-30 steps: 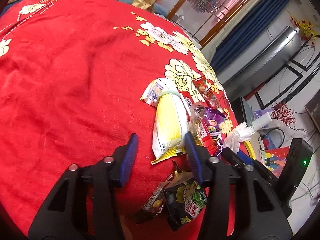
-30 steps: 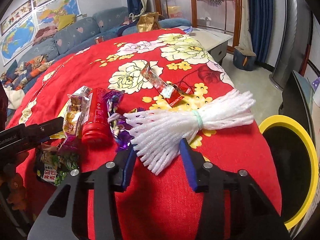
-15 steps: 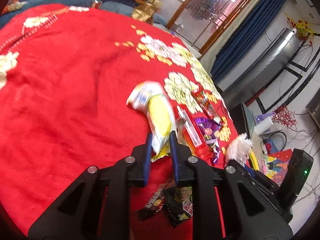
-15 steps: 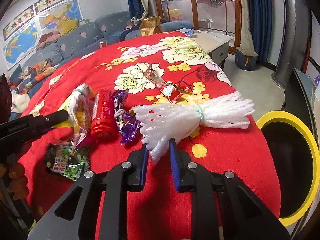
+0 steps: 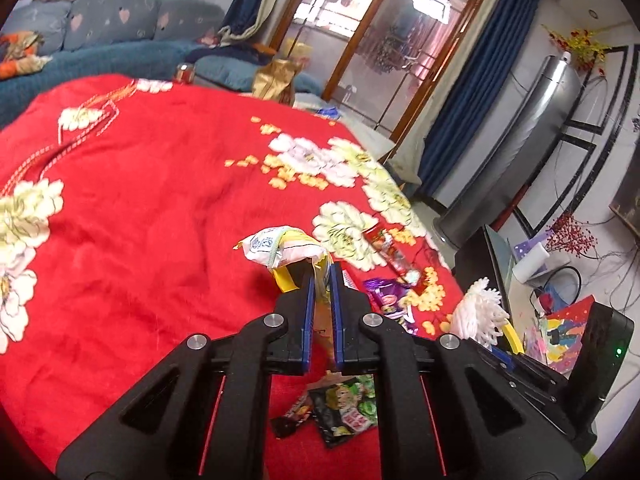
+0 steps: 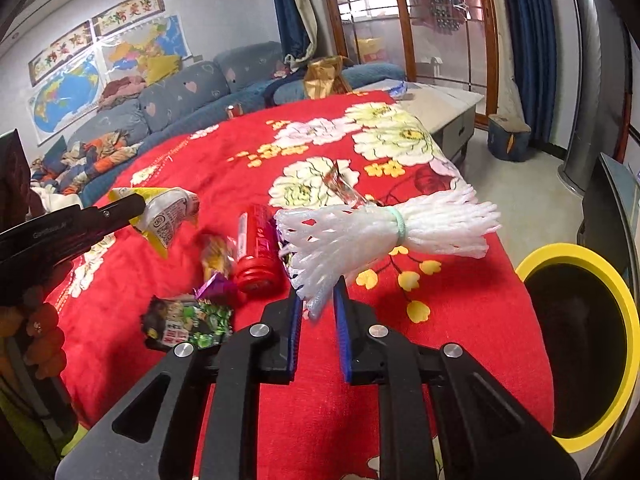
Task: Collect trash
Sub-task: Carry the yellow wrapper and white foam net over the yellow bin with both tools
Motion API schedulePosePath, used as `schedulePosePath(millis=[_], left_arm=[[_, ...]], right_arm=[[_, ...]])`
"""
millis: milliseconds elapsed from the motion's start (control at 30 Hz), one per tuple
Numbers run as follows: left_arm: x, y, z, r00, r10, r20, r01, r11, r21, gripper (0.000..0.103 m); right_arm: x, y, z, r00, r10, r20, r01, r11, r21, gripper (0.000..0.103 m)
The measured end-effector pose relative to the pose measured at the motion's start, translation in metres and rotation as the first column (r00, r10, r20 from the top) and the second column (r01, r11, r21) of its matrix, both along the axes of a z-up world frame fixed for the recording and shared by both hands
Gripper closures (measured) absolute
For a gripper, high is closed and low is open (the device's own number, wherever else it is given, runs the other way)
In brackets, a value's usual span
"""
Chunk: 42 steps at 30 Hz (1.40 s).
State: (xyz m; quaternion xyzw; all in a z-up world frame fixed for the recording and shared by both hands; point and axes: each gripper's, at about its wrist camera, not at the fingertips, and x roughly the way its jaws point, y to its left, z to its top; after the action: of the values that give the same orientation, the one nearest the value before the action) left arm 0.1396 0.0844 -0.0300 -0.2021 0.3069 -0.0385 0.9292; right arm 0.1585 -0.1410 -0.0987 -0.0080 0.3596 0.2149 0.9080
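My left gripper (image 5: 322, 276) is shut on a yellow and white snack bag (image 5: 282, 246) and holds it lifted above the red flowered cloth (image 5: 140, 208); the bag also shows in the right wrist view (image 6: 166, 214). My right gripper (image 6: 316, 294) is shut on a bundle of white foam netting (image 6: 372, 232) tied with a green band, lifted off the cloth; it also shows in the left wrist view (image 5: 478, 312). A yellow-rimmed black bin (image 6: 580, 312) stands at the right, off the table edge.
On the cloth lie a red tube (image 6: 256, 250), a purple wrapper (image 5: 386, 296), a clear red wrapper (image 5: 390, 252), a crumpled orange wrapper (image 6: 218, 256) and a green and black packet (image 6: 188, 320). A sofa (image 6: 180, 96) is behind, a low cabinet (image 6: 444, 112) at the far right.
Both grippers closed on their items a second ago and have since lifted them: the snack bag and the foam netting are off the cloth and higher in view.
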Motion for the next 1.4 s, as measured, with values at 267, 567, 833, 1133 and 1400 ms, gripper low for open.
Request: schedulePosePath(millis=[267,567,833,1133,1400], left_arm=[[-0.006,-0.025,0.023,0.996,-0.069,0.062,0.068,0.998,0.018,0.099],[-0.005,-0.067,0.034,0.982,-0.166,0.084,0.163,0.986,0.047,0.099],[-0.002,-0.107,0.032,0.965,-0.253,0.076,0.248,0.966,0.067,0.099],[0.002,-0.149,0.032,0.937,-0.344,0.067,0.336,0.935,0.111,0.099],[0.002,-0.183,0.029,0.908,-0.417,0.049,0.406,0.902,0.143,0.099]], right_arm=[[-0.005,-0.008,0.013,1.0,-0.01,0.028,0.009,1.0,0.025,0.088],[-0.005,-0.034,0.026,0.997,-0.055,0.05,0.052,0.997,0.056,0.088],[-0.005,-0.068,0.03,0.991,-0.122,0.048,0.118,0.99,0.081,0.088],[-0.006,-0.112,0.032,0.977,-0.209,0.041,0.204,0.973,0.108,0.088],[-0.004,-0.149,0.03,0.96,-0.28,0.027,0.274,0.952,0.138,0.088]])
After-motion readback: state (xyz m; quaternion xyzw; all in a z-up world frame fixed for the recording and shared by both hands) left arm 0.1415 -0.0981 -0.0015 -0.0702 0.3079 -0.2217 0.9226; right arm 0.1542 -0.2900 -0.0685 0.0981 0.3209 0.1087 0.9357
